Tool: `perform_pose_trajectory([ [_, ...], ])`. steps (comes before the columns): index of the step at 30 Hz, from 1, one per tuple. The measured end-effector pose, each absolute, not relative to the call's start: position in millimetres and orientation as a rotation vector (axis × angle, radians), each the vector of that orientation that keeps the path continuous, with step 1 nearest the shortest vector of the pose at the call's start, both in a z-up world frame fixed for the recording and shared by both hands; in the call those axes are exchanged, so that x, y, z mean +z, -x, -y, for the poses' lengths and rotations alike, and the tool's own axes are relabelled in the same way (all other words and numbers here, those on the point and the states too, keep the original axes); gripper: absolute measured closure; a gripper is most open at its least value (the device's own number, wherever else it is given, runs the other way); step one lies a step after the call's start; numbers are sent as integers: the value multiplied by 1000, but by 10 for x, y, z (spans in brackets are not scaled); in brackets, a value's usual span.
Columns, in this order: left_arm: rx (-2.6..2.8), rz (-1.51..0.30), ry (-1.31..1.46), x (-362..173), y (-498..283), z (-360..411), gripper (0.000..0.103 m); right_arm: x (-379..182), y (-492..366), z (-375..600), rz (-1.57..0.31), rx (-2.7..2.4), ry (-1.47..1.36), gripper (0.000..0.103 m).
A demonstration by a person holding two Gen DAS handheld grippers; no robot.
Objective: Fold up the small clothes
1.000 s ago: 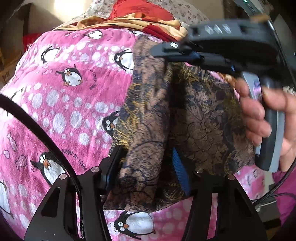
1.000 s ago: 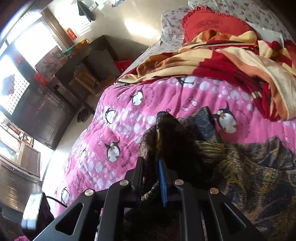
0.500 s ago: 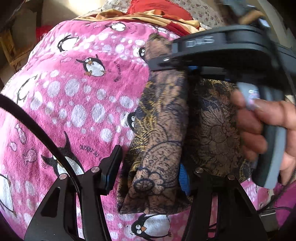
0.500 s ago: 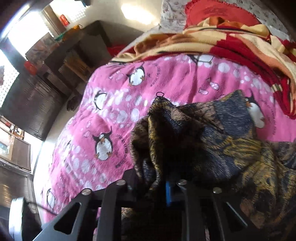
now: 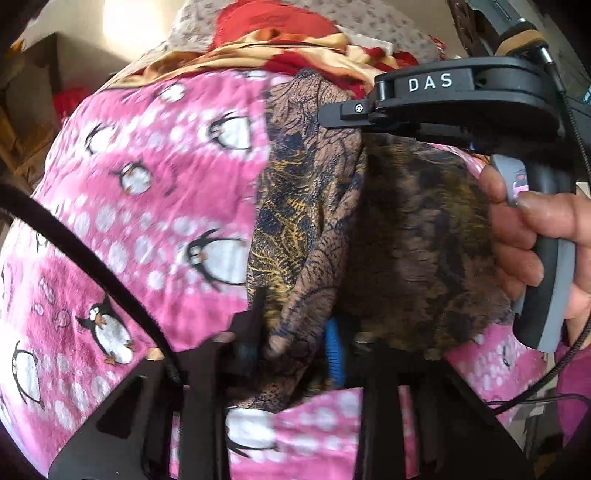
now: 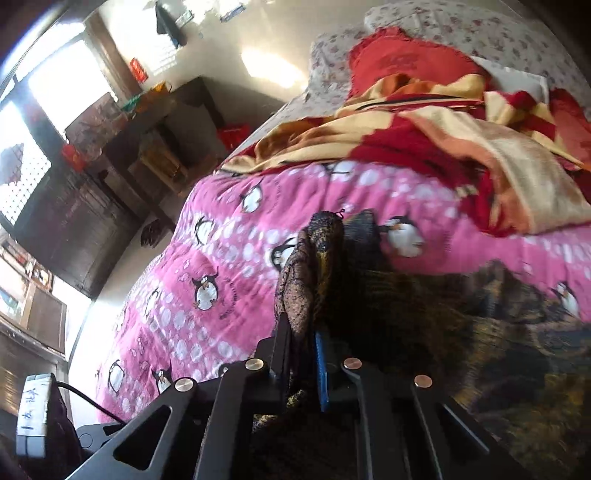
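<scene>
Fleecy pink penguin blanket [image 5: 147,206]; both grippers, L [image 5: 295,332] closing & R [image 6: 301,343], pinch thin paisley cloth [image 5: 303,206].

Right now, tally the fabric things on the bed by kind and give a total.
Brown patterned garment, held by both grippers: 1
Pink penguin cover: 1
Red and yellow blanket: 1
Red cushion: 1
Floral sheet: 1
Total: 5
</scene>
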State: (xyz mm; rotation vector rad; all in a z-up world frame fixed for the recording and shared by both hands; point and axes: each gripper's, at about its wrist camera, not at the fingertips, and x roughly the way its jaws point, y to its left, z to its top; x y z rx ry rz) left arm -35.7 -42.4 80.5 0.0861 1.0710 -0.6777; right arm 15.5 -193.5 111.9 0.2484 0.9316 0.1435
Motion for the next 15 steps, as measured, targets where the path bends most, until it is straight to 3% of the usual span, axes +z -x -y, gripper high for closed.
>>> perform_pose_trajectory([
  [4,-755,-1020,-119,1095,511,682,85,1356,116,2231,-875,103,-223,101],
  [6,-823,-1012,-103,1219,578,871,92,1491,271,2454,-847,84,-246,101],
  [10,-898,-962,-138,1395,758,1206,92,1632,633,2971,-818,22,-270,101],
  [15,-836,-990,-158,1273,753,1077,92,1459,831,3142,-819,90,-371,99],
])
